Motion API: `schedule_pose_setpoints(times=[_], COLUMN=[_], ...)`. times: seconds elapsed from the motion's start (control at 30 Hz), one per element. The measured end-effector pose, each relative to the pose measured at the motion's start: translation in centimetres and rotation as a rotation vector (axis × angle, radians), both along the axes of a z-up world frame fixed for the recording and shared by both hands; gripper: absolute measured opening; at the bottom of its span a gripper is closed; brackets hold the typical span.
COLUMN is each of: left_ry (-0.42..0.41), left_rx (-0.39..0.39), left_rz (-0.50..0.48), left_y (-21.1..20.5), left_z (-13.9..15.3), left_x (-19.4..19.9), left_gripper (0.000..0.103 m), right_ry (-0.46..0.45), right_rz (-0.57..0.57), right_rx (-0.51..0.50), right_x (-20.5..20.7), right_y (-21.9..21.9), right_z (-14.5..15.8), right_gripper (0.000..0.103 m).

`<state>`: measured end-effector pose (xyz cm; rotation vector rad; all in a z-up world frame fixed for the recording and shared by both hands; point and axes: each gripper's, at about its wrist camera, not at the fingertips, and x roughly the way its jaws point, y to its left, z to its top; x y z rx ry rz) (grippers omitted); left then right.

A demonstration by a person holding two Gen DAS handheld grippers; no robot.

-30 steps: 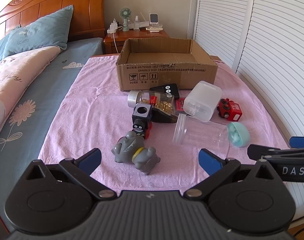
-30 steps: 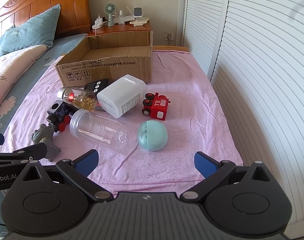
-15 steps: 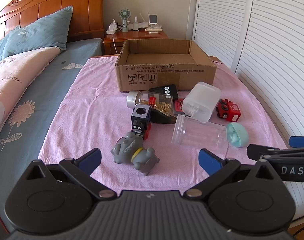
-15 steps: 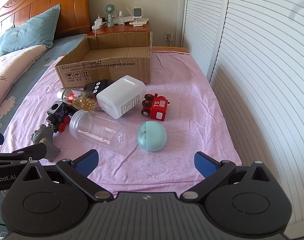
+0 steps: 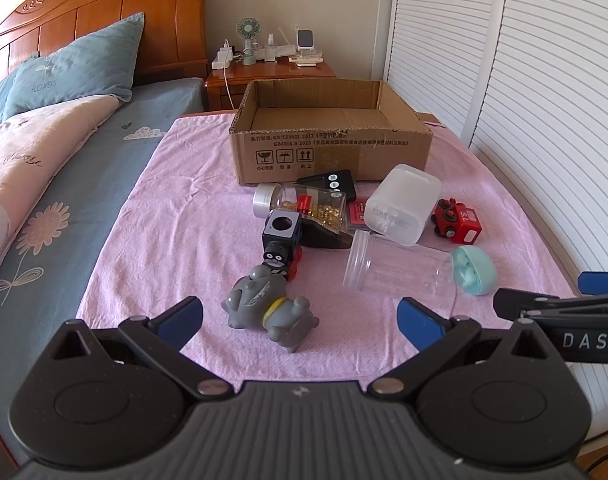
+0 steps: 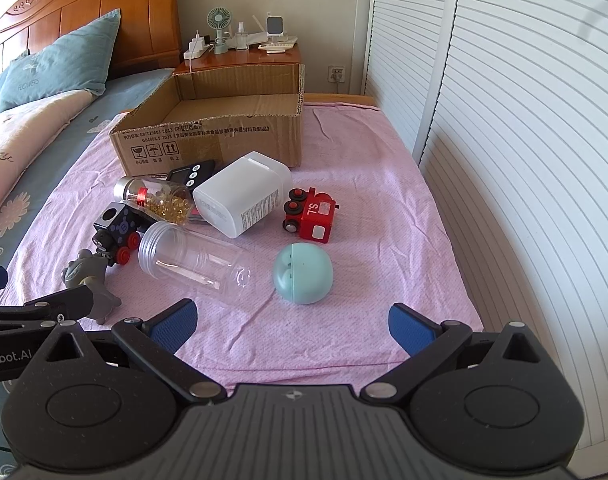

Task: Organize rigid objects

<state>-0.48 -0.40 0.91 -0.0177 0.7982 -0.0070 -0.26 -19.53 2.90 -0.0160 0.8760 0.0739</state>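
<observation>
An open cardboard box [image 5: 331,152] [image 6: 212,140] stands at the far side of a pink cloth [image 5: 192,216]. In front of it lie a grey toy animal [image 5: 268,308], a black toy train [image 5: 282,240], a jar of gold beads [image 5: 304,206], a clear plastic jar [image 5: 395,268] [image 6: 196,260], a white container [image 5: 403,204] [image 6: 244,196], a red toy train [image 6: 309,220] and a teal egg-shaped case [image 6: 304,268]. My left gripper [image 5: 300,314] is open, just short of the grey toy. My right gripper [image 6: 292,320] is open, just short of the teal case.
A black timer [image 5: 329,182] lies against the box front. A bed with a blue pillow [image 5: 76,68] is on the left. White louvred doors [image 5: 543,100] run along the right. A wooden nightstand [image 5: 272,76] with a small fan stands behind the box.
Both grippers have drifted very slightly; the objects on the cloth have not moved. Both grippers stay open.
</observation>
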Motion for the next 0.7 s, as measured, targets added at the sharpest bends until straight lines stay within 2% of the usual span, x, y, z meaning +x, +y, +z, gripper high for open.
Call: schedule_pose_setpoints(times=[0.43,0.7], left_ry=[-0.008,-0.006], left_rx=[0.000,0.016], left_rz=[-0.039,-0.115], left_y=[0.31,0.78], left_z=[-0.04,-0.57], left_x=[0.24,1.00], left_gripper=[0.102,0.102], right_ry=[-0.003,-0.014], right_rz=[0.010,0.052], right_rx=[0.001,0.026], right_x=[0.30,0.92], right_y=[0.03,-0.35], right_z=[0.13,-0.06], right_gripper=[0.103,0.103])
